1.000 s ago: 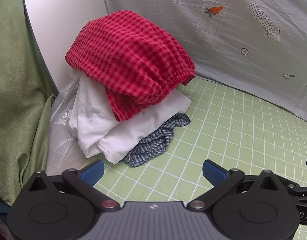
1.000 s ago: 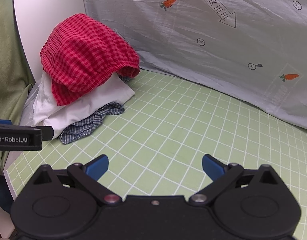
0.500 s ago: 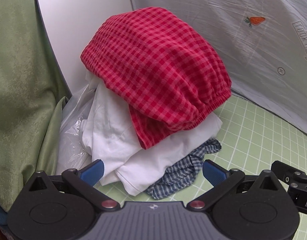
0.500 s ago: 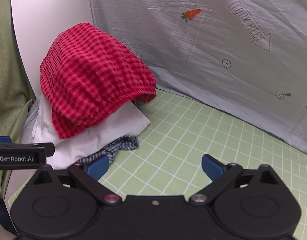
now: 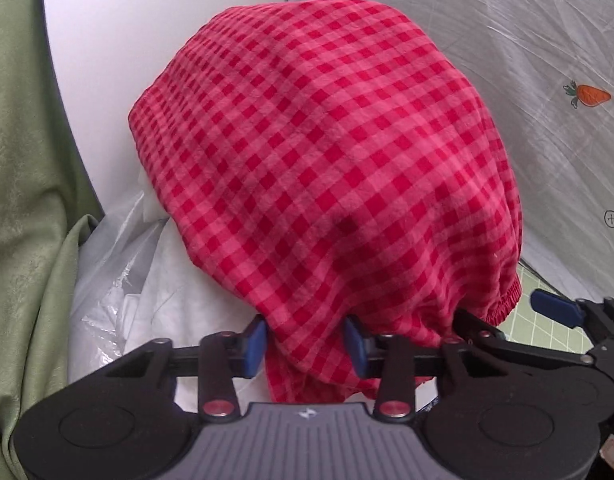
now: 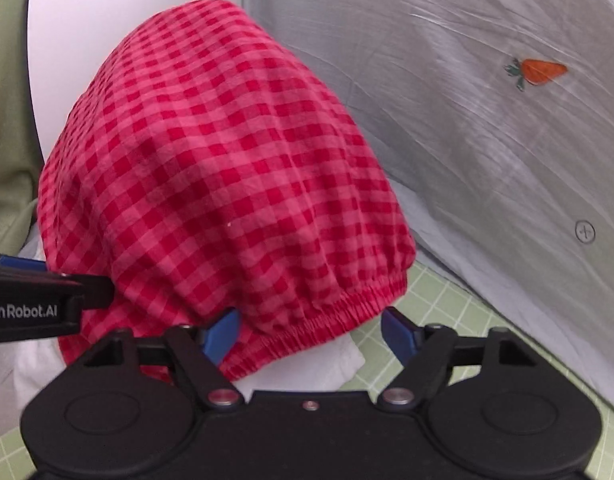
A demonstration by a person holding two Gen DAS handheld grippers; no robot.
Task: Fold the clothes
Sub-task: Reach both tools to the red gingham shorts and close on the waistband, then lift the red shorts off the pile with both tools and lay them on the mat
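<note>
A red checked garment [image 5: 327, 140] with an elastic hem caps a pile of clothes and fills both wrist views [image 6: 211, 160]. My left gripper [image 5: 305, 344] is at its lower front edge. Its jaws are closing, and a hanging fold of the red cloth fills the gap from one blue pad to the other. My right gripper [image 6: 311, 334] is at the elastic hem, jaws also closing. The hem lies between its pads, and the right pad stands a little clear of the cloth. A white garment [image 5: 163, 312] lies under the red one.
The pile sits on a green grid mat [image 6: 447, 308]. A clear plastic bag [image 5: 103, 280] and a green curtain [image 5: 19, 160] are to the left. Behind the pile are a white panel [image 5: 147, 20] and a grey sheet [image 5: 547, 80] with carrot prints.
Both grippers have moved in from over the mat right up to the pile. Their jaws were wide and now stand narrower around the lower edge of the red checked garment.
</note>
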